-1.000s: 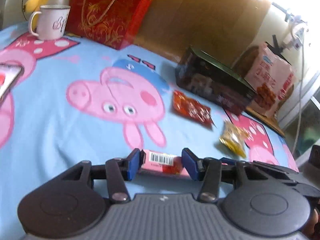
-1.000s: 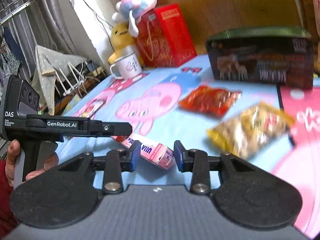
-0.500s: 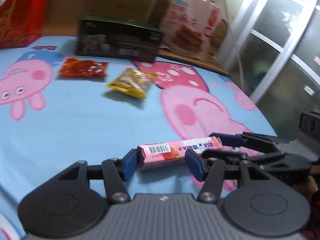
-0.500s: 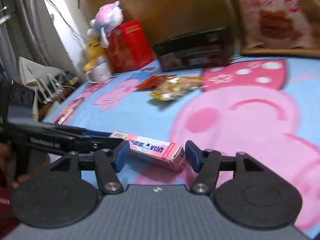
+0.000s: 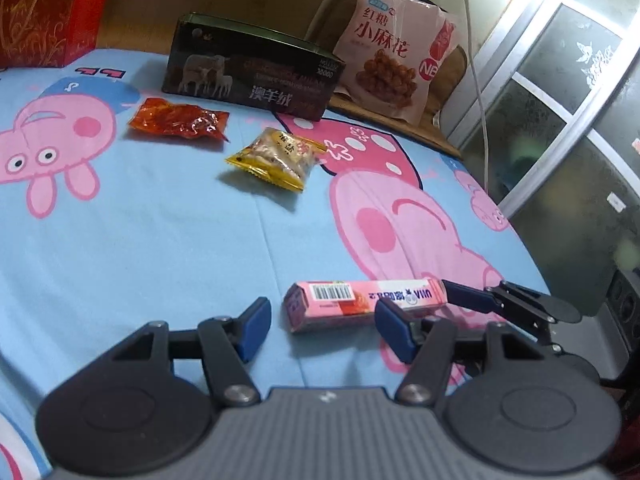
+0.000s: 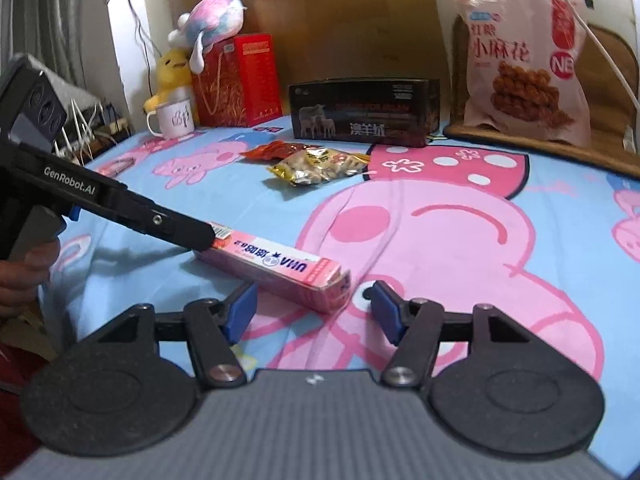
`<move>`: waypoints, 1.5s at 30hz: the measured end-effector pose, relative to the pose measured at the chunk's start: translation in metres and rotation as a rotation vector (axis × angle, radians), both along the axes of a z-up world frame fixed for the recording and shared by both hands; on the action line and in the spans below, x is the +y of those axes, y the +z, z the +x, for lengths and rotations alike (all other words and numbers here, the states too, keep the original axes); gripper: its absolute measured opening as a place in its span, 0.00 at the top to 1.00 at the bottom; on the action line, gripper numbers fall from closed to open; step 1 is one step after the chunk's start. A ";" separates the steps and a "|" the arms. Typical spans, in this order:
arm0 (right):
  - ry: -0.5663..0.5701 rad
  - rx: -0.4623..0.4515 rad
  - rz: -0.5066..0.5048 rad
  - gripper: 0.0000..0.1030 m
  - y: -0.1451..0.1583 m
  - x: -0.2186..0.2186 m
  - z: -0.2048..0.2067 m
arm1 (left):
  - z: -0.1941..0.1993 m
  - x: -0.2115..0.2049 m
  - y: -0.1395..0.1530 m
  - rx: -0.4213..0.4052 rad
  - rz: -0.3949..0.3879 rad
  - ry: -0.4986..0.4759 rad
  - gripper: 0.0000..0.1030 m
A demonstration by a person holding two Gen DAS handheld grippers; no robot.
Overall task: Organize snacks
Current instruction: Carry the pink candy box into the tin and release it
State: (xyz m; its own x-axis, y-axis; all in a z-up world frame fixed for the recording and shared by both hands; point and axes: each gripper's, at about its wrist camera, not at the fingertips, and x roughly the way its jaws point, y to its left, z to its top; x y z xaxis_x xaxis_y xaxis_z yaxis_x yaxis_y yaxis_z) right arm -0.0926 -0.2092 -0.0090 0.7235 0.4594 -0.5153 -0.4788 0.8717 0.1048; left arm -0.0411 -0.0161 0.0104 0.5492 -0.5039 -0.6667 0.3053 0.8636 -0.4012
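Note:
A long pink candy box (image 5: 364, 305) lies flat on the cartoon-pig sheet (image 5: 160, 248); it also shows in the right wrist view (image 6: 280, 270). My left gripper (image 5: 322, 330) is open, its jaws wide on either side of the box's near end without touching. My right gripper (image 6: 314, 312) is open too, just short of the box's other end. A red snack packet (image 5: 180, 122) and a yellow snack packet (image 5: 278, 160) lie farther back on the sheet.
A dark box with sheep pictures (image 5: 252, 76) and a big pink snack bag (image 5: 396, 64) stand at the back. A red gift bag (image 6: 236, 80), a mug (image 6: 174, 120) and plush toys (image 6: 212, 20) sit far left. A glass door (image 5: 560, 120) is on the right.
Both grippers have opened and let go of the pink box, which now rests on the sheet farther right. Both cameras swung toward the right side of the bed.

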 end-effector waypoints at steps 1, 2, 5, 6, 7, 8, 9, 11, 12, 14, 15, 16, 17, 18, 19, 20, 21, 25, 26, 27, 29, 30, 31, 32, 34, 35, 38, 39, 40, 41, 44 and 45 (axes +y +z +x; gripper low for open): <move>0.004 -0.002 -0.004 0.45 0.000 0.002 0.000 | 0.000 -0.001 0.000 0.003 -0.006 -0.008 0.43; 0.007 -0.004 -0.006 0.47 0.000 0.003 0.000 | 0.001 -0.002 -0.001 0.009 -0.017 -0.019 0.46; 0.002 -0.024 -0.033 0.53 -0.003 0.008 0.000 | 0.000 -0.010 -0.001 -0.001 0.000 -0.040 0.47; 0.000 -0.032 -0.048 0.55 -0.003 0.009 0.000 | 0.000 -0.013 0.000 -0.007 0.017 -0.042 0.47; -0.002 -0.035 -0.057 0.56 -0.002 0.011 -0.001 | 0.000 -0.014 0.001 -0.007 0.026 -0.043 0.47; 0.000 -0.031 -0.059 0.57 -0.001 0.010 0.000 | 0.001 -0.015 0.001 -0.003 0.030 -0.045 0.47; 0.000 -0.024 -0.057 0.57 0.000 0.009 0.001 | 0.002 -0.015 0.002 0.002 0.029 -0.049 0.47; -0.001 -0.015 -0.051 0.57 0.002 0.009 0.002 | 0.007 -0.013 0.005 0.016 0.012 -0.053 0.47; 0.001 -0.011 -0.044 0.57 0.004 0.008 0.004 | 0.009 -0.011 0.006 0.019 0.008 -0.052 0.47; 0.005 -0.006 -0.019 0.58 0.007 0.006 0.011 | 0.018 -0.009 0.011 0.017 0.007 -0.050 0.47; 0.005 -0.016 -0.012 0.58 0.010 0.006 0.015 | 0.023 -0.008 0.015 0.012 0.006 -0.048 0.47; 0.008 -0.029 -0.007 0.58 0.015 0.006 0.020 | 0.029 -0.007 0.020 0.004 0.007 -0.044 0.47; 0.009 -0.047 0.001 0.58 0.021 0.006 0.028 | 0.037 -0.006 0.027 -0.010 0.007 -0.037 0.47; 0.010 -0.061 0.005 0.58 0.026 0.008 0.035 | 0.045 -0.004 0.033 -0.028 0.008 -0.032 0.47; 0.014 -0.083 0.005 0.58 0.032 0.009 0.047 | 0.055 -0.003 0.040 -0.049 0.011 -0.025 0.47; 0.017 -0.104 0.008 0.59 0.038 0.010 0.058 | 0.066 -0.001 0.047 -0.068 0.016 -0.015 0.47; 0.020 -0.125 0.017 0.59 0.045 0.011 0.072 | 0.077 0.000 0.054 -0.086 0.021 -0.001 0.47; 0.034 -0.228 0.046 0.59 0.070 0.016 0.134 | 0.131 0.006 0.081 -0.162 0.038 0.063 0.47; 0.035 -0.239 0.054 0.59 0.075 0.019 0.152 | 0.146 0.008 0.085 -0.180 0.046 0.085 0.47; 0.039 -0.246 0.061 0.59 0.079 0.022 0.172 | 0.159 0.010 0.089 -0.201 0.063 0.107 0.47; 0.041 -0.250 0.066 0.59 0.083 0.028 0.204 | 0.190 0.013 0.090 -0.212 0.088 0.149 0.46; 0.040 -0.242 0.068 0.59 0.082 0.032 0.220 | 0.205 0.015 0.088 -0.198 0.094 0.170 0.46; 0.038 -0.227 0.066 0.59 0.080 0.036 0.236 | 0.217 0.017 0.085 -0.184 0.098 0.188 0.46; 0.035 -0.217 0.060 0.59 0.077 0.040 0.248 | 0.227 0.018 0.081 -0.176 0.106 0.200 0.46; 0.034 -0.205 0.029 0.59 0.069 0.048 0.262 | 0.243 0.019 0.073 -0.168 0.134 0.226 0.46; 0.040 -0.199 0.011 0.58 0.064 0.052 0.266 | 0.246 0.019 0.070 -0.166 0.144 0.235 0.45; 0.023 -0.229 -0.012 0.51 0.056 0.059 0.268 | 0.254 0.020 0.063 -0.163 0.145 0.244 0.43; 0.017 -0.238 -0.012 0.41 0.057 0.058 0.266 | 0.252 0.019 0.062 -0.177 0.152 0.245 0.42; 0.014 -0.246 -0.001 0.35 0.058 0.057 0.262 | 0.247 0.020 0.063 -0.192 0.159 0.245 0.41; 0.009 -0.263 0.021 0.35 0.060 0.053 0.255 | 0.242 0.021 0.064 -0.208 0.162 0.243 0.39; -0.010 -0.291 0.044 0.35 0.063 0.042 0.234 | 0.219 0.033 0.071 -0.253 0.155 0.242 0.32; -0.013 -0.281 0.060 0.35 0.063 0.036 0.228 | 0.210 0.039 0.072 -0.259 0.147 0.248 0.25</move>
State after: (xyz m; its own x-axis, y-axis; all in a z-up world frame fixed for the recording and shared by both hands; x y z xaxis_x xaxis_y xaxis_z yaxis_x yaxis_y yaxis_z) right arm 0.1356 -0.1734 0.0542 0.8400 0.4731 -0.2657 -0.4855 0.8740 0.0214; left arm 0.1693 0.0229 0.0822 0.8019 -0.2438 -0.5454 0.1547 0.9666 -0.2045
